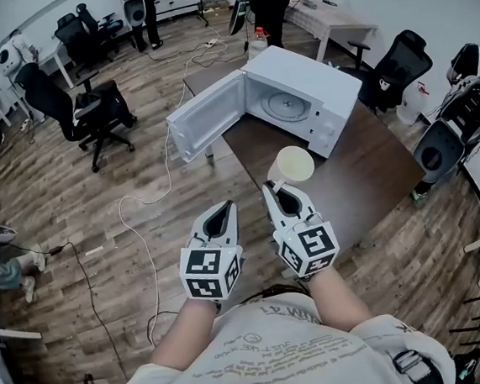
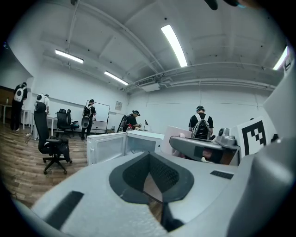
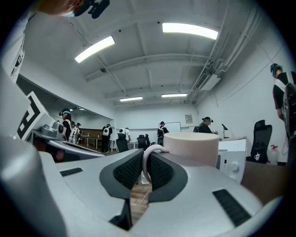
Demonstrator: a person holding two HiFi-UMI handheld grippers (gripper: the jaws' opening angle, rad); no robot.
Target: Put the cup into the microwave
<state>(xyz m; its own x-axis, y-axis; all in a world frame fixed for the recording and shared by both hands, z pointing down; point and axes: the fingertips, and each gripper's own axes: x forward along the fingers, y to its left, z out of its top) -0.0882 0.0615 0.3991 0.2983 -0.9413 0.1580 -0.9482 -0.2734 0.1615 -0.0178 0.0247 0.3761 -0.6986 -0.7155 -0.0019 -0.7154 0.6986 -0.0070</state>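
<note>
- Cup: hanging over the near edge of the counter, short of the microwave.
- Right gripper: fingers pinching the cup's handle (a thin hold, likely prone to swinging).
- Left gripper: fingers resting together, carrying nothing.
- Microwave door: standing open to the left.
- Handling advice: advancing slowly, keeping the cup level, aiming for the turntable.

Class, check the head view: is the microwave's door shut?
No, the microwave door stands swung open to the left, leaving the turntable inside exposed.
</note>
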